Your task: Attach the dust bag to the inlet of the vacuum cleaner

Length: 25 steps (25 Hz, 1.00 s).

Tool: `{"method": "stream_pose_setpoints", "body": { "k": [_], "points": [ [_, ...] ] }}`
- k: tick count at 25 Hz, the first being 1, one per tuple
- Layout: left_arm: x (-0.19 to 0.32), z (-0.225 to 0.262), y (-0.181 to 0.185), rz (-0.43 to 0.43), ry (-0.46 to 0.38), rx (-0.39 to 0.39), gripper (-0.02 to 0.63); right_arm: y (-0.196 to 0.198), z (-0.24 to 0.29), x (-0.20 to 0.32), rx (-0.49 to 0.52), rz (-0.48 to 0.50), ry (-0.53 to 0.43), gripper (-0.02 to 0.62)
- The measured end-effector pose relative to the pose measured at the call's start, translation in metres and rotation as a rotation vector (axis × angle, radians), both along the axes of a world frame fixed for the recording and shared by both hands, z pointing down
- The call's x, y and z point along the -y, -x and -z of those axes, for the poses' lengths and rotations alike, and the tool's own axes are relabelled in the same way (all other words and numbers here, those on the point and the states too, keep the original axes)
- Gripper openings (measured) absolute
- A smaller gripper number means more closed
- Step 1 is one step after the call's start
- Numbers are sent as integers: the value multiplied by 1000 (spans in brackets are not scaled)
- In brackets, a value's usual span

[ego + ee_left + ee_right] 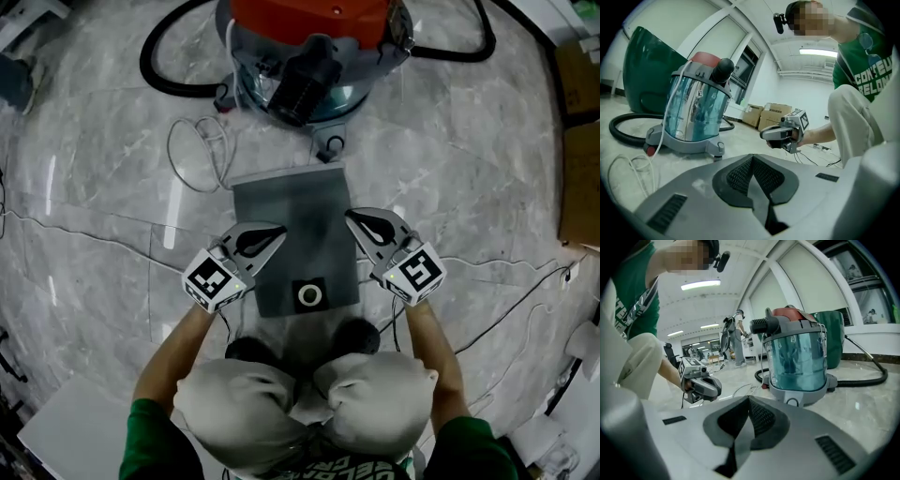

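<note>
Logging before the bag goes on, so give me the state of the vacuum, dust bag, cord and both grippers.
vacuum cleaner: upright on the floor, red top on.
dust bag: flat on the floor, unattached, collar hole up.
white cord: loose loops on the floor.
left gripper: shut, empty.
right gripper: shut, empty.

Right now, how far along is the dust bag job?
Nothing looks done: the dust bag lies flat on the floor before the vacuum cleaner, unattached. In hand: nothing; the left claw and right claw hover at its sides, both shut and empty. Left: lift it and fit its ring onto the inlet.
</note>
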<state>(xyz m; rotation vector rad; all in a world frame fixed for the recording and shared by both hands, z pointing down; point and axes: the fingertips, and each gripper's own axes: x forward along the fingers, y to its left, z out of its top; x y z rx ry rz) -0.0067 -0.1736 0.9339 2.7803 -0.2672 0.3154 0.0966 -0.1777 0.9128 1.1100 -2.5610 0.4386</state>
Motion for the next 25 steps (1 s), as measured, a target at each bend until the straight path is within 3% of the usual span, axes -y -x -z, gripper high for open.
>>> {"method": "stream_pose_setpoints", "body": {
  "k": [14, 20, 25],
  "points": [
    [-69, -34, 10, -29, -18, -5, 4, 24, -39, -71, -39, 57, 24, 9],
    [-123, -54, 14, -97, -23, 17, 5, 38, -70, -126, -65, 108, 86, 9],
    [-165, -69, 12, -164, -44, 52, 3, 56, -93, -174, -96, 210, 135, 9]
  ]
}}
